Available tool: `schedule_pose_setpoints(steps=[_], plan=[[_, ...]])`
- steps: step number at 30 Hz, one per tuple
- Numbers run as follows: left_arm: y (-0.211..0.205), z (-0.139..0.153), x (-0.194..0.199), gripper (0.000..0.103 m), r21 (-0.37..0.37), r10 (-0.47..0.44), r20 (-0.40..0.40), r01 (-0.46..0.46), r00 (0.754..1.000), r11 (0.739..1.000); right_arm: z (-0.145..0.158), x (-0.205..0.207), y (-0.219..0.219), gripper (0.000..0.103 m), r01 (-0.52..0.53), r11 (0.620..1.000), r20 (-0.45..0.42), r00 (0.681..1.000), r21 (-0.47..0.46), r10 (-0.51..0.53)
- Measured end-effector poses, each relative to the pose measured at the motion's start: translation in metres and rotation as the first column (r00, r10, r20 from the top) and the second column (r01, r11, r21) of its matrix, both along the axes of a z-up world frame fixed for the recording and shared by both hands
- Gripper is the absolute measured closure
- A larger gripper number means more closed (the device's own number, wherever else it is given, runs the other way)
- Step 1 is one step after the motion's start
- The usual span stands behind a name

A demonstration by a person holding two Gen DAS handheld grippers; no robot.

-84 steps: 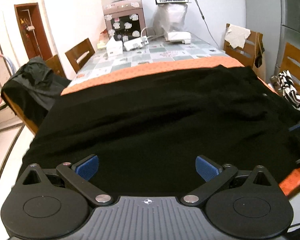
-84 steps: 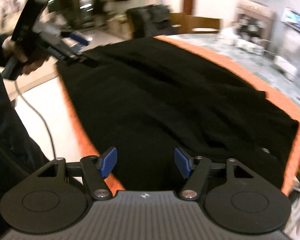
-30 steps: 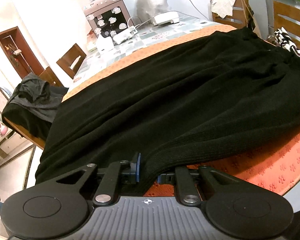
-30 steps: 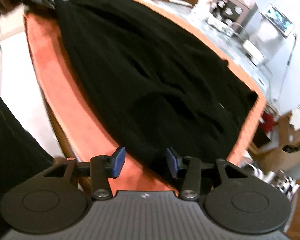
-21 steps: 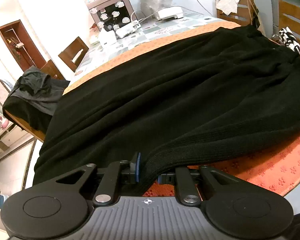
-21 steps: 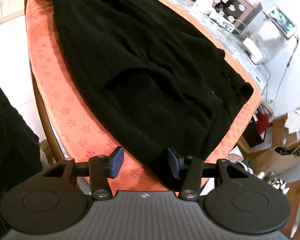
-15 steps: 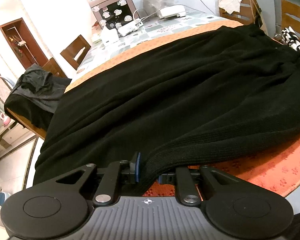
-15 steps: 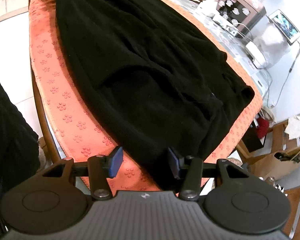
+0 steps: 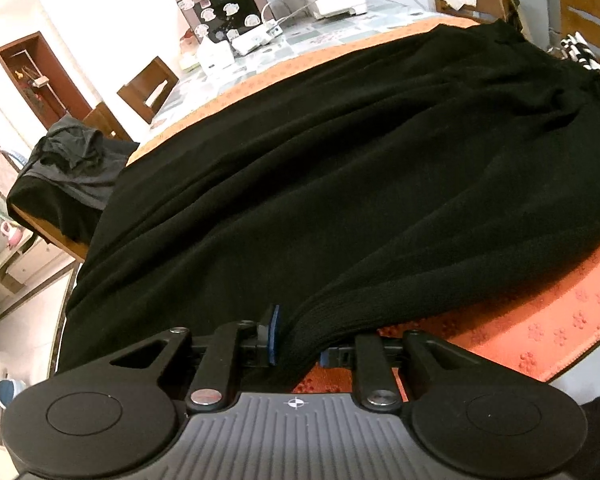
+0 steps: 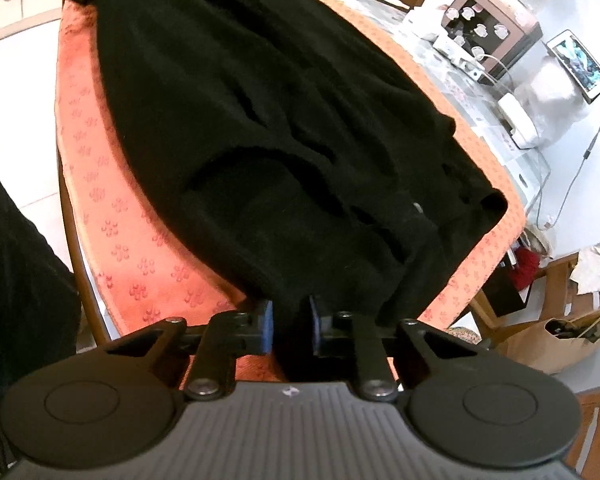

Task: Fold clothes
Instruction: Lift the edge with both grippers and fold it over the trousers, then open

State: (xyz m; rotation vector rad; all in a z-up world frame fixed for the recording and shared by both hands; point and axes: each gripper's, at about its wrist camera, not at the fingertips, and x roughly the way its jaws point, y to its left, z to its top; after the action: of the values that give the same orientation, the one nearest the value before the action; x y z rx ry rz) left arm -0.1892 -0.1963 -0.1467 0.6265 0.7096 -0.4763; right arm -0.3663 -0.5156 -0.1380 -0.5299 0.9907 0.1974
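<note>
Since half a second ago my right tool (image 10: 290, 330) has pinched the black garment (image 10: 284, 128); left tool (image 9: 298, 340) stays clamped on its near hem, bottom center.

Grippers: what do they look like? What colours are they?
Each hand-held gripper, left and right, is black plastic with a grey ribbed body, a round disc on each side, angular linkage arms with silver bolts and a small cross mark. Their fingertips carry blue pads. In the right wrist view, a dark sleeve shows at left.
</note>
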Motion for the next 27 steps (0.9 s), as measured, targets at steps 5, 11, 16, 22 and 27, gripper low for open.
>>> schedule_pose_setpoints(steps=[5, 11, 16, 22, 27], plan=[[0.003, 0.011, -0.005, 0.087, -0.008, -0.012, 0.038, 0.012, 0.999, 1.0, 0.015, -0.001, 0.0, 0.087, 0.021, 1.0, 0.018, 1.0, 0.001, -0.021], [0.006, 0.035, -0.009, 0.091, -0.028, -0.038, 0.099, 0.041, 0.994, 0.999, 0.038, 0.0, 0.003, 0.09, 0.066, 0.998, 0.048, 0.997, -0.008, -0.065], [0.015, 0.057, -0.003, 0.091, -0.068, -0.045, 0.143, 0.056, 0.989, 0.996, 0.063, -0.001, 0.009, 0.091, 0.142, 0.99, 0.102, 0.985, 0.003, -0.142], [0.012, 0.083, 0.021, 0.091, -0.078, -0.062, 0.168, 0.076, 0.984, 0.994, 0.086, 0.006, 0.017, 0.091, 0.232, 0.972, 0.148, 0.961, 0.021, -0.233], [-0.003, 0.106, 0.056, 0.091, -0.057, -0.075, 0.133, 0.083, 0.988, 0.995, 0.113, 0.031, 0.004, 0.091, 0.275, 0.961, 0.162, 0.947, 0.042, -0.278]])
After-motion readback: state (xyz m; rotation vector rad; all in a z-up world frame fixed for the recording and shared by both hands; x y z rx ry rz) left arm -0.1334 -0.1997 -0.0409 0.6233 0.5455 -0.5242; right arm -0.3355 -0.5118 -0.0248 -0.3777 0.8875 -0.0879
